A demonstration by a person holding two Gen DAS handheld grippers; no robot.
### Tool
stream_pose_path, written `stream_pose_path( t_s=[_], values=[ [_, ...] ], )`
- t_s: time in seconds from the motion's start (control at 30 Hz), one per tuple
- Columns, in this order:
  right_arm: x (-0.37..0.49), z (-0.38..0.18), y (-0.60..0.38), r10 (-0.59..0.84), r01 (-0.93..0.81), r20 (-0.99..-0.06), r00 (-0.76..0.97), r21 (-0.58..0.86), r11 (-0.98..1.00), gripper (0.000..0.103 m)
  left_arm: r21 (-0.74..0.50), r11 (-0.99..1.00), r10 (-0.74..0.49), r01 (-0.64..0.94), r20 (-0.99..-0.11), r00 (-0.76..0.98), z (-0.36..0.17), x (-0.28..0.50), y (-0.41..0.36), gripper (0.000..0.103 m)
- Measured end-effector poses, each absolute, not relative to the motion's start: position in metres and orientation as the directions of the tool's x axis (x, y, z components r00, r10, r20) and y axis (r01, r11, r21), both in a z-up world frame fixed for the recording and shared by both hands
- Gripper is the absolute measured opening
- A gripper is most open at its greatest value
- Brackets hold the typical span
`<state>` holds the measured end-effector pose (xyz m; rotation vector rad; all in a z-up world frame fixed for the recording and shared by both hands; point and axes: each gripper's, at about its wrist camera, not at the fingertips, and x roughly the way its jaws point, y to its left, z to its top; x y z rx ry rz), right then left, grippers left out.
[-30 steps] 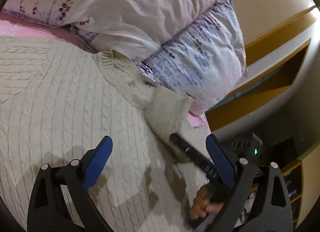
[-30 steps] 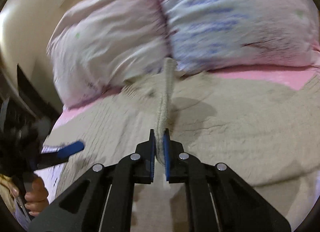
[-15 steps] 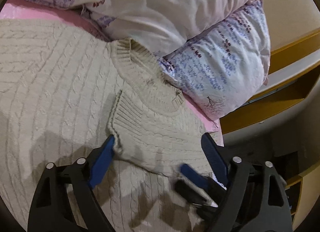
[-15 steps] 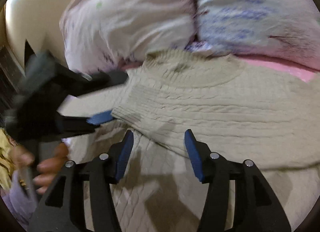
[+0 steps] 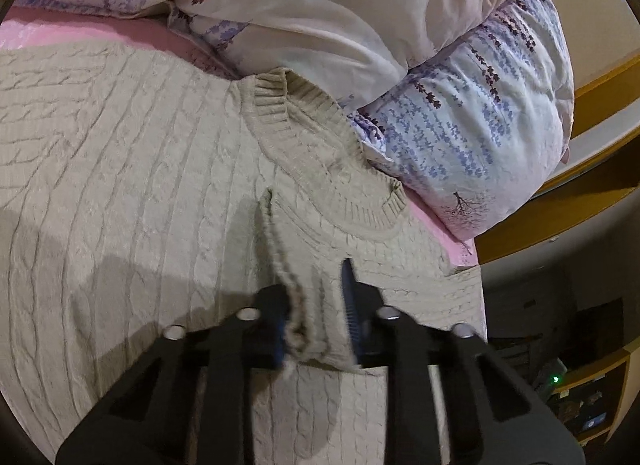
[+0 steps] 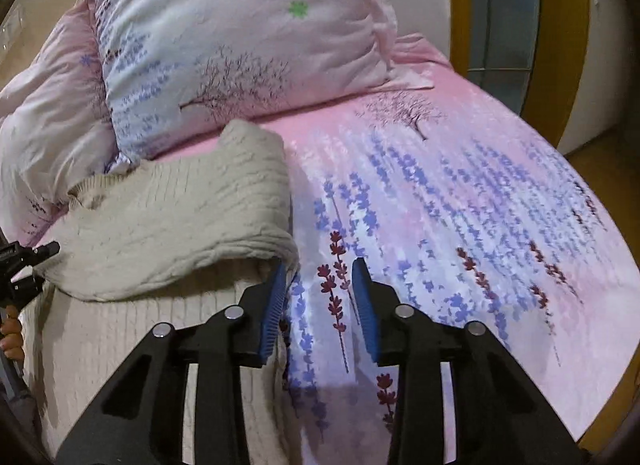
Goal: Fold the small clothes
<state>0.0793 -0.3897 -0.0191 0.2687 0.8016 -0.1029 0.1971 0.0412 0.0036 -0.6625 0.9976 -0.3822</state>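
A cream cable-knit sweater (image 5: 120, 185) lies flat on the bed, its ribbed collar (image 5: 280, 105) toward the pillows. One sleeve is folded across the chest. My left gripper (image 5: 316, 313) is shut on the ribbed cuff (image 5: 298, 329) of that sleeve, which bunches between the blue pads. In the right wrist view the sweater (image 6: 168, 217) lies at the left with a folded edge. My right gripper (image 6: 320, 297) is open and empty, just right of that edge, over the bedsheet. The left gripper's tip (image 6: 24, 257) shows at the far left.
Two floral pillows (image 5: 480, 113) lean at the head of the bed, touching the collar. The pink floral bedsheet (image 6: 460, 225) stretches to the right. A wooden bed frame (image 5: 560, 217) and dark shelves (image 5: 580, 405) stand beyond the bed's edge. A wood-framed door (image 6: 520, 17) is behind.
My right gripper let go of the sleeve, opened, and swung right to the sweater's far edge. My left gripper moved in and shut on the folded sleeve's cuff.
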Motion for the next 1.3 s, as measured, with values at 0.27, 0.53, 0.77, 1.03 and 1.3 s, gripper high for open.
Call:
stream_pose_path(
  t_s=[0.27, 0.53, 0.77, 1.03, 1.3],
  values=[
    [0.113, -0.024, -0.363, -0.031, 0.142, -0.737, 0.676, 0.088, 0.986, 0.012, -0.624, 0.78, -0.542, 0.035, -0.647, 0.536, 0.018, 0.208, 0.049, 0.008],
    [0.104, -0.009, -0.349, -0.093, 0.165, -0.67, 0.736, 0.044, 0.985, 0.009, -0.55, 0.834, -0.447, 0.042, -0.631, 0.634, 0.039, 0.208, 0.08, 0.007],
    [0.107, -0.024, -0.339, -0.092, 0.15, -0.722, 0.685, 0.017, 0.988, 0.009, -0.473, 0.881, -0.392, -0.007, -0.738, 0.549, 0.006, 0.206, 0.082, 0.007],
    [0.082, -0.01, -0.352, -0.088, 0.181, -0.715, 0.694, 0.055, 0.982, 0.033, -0.465, 0.885, -0.39, -0.006, -0.749, 0.535, 0.001, 0.2, 0.083, 0.008],
    [0.092, 0.007, -0.335, -0.003, 0.102, -0.665, 0.747, 0.111, 0.989, 0.033, -0.485, 0.874, -0.403, -0.011, -0.739, 0.54, 0.001, 0.199, 0.085, 0.008]
  ],
)
